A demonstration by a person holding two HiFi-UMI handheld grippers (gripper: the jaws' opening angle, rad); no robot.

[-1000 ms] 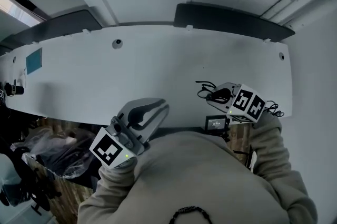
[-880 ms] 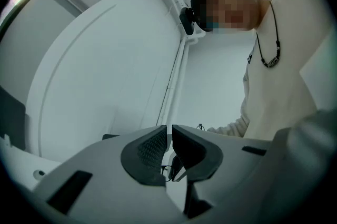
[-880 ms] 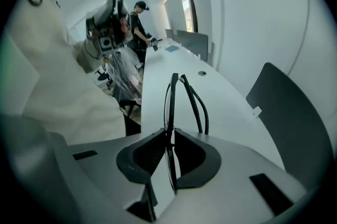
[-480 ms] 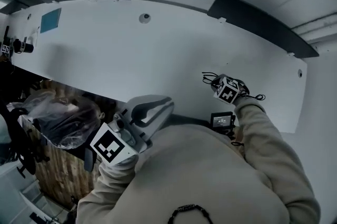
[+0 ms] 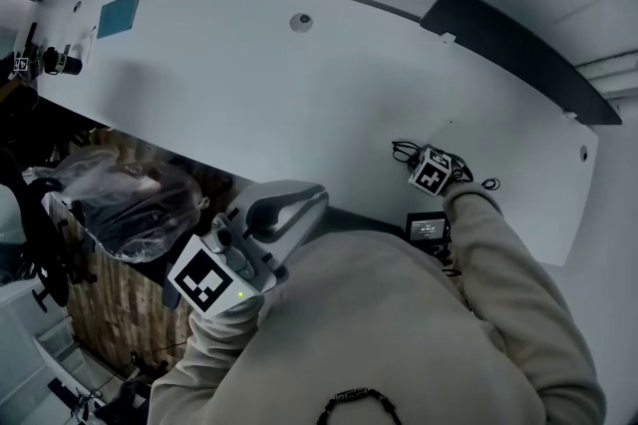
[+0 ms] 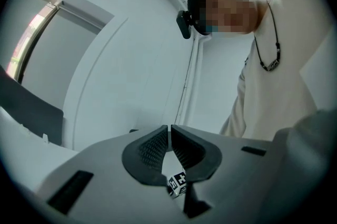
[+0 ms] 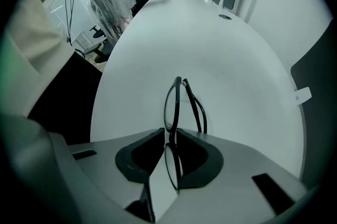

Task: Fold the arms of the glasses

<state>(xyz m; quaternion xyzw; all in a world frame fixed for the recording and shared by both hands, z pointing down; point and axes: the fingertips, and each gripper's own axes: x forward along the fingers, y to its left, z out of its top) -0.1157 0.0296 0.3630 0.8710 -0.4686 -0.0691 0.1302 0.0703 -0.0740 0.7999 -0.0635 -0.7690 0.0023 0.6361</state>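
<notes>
Glasses [image 7: 172,104] were gripped at the bridge by the right gripper [image 7: 171,133], its jaws clamped on the frame and pointed steeply down at the white table [image 7: 158,44]. The frame was seen edge-on, long axis running straight out along the jaws, with one arm [image 7: 196,104] lying off to its right. The left gripper [image 6: 169,131] was kept by the torso. Its jaws had just been closing and were all but together, with nothing between them.

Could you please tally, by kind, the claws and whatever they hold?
Claws: 2. The left claw has just been closing, with nothing between its jaws; the right claw is clamped on the glasses.
Glasses: 1
Total: 3
</notes>
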